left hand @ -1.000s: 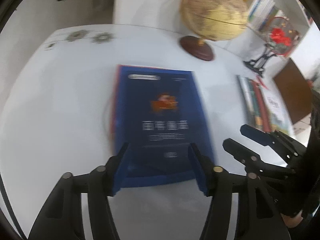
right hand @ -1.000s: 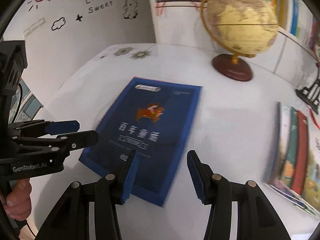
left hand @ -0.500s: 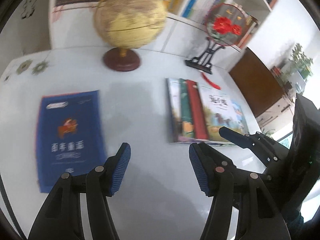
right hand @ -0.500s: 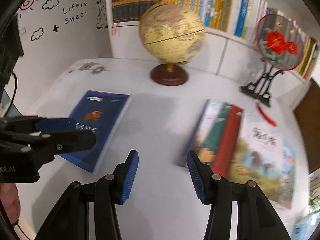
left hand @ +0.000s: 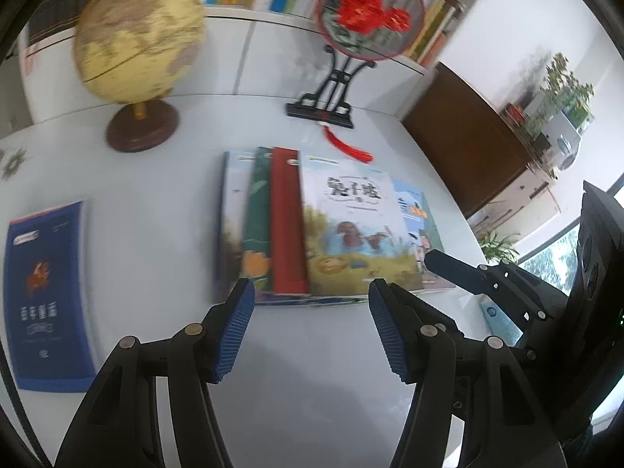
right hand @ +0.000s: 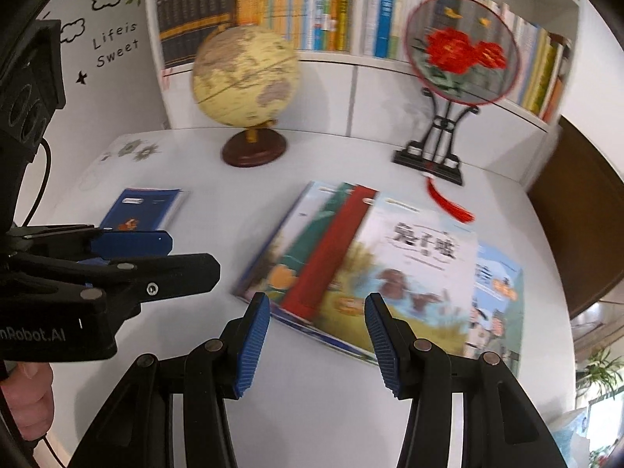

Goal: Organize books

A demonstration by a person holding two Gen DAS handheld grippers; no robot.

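A fanned pile of picture books (left hand: pixel 343 230) (right hand: pixel 394 269) lies on the white table (left hand: pixel 312 390), with a duck-cover book on top and red and green covers showing at its left. A dark blue book (left hand: pixel 46 292) (right hand: pixel 144 206) lies flat and alone at the left. My left gripper (left hand: pixel 310 327) hangs open just short of the pile's near edge, nothing between its blue pads. My right gripper (right hand: pixel 316 339) is open too, over the pile's near edge and empty. Each gripper shows in the other's view: the right gripper (left hand: pixel 433 273) at the right, the left gripper (right hand: pixel 195 257) at the left.
A globe (left hand: pixel 136 46) (right hand: pixel 245 82) and a round flower fan on a black stand (left hand: pixel 366 11) (right hand: pixel 460 46) stand at the table's back, a red tassel (left hand: pixel 347 148) trailing toward the pile. Bookshelves (right hand: pixel 312 7) line the wall. A brown cabinet (left hand: pixel 464 144) stands beyond the right edge.
Both grippers have swung right and risen, from over the blue book to the fanned pile. The blue book stays flat at the left. Neither jaw opening has changed.
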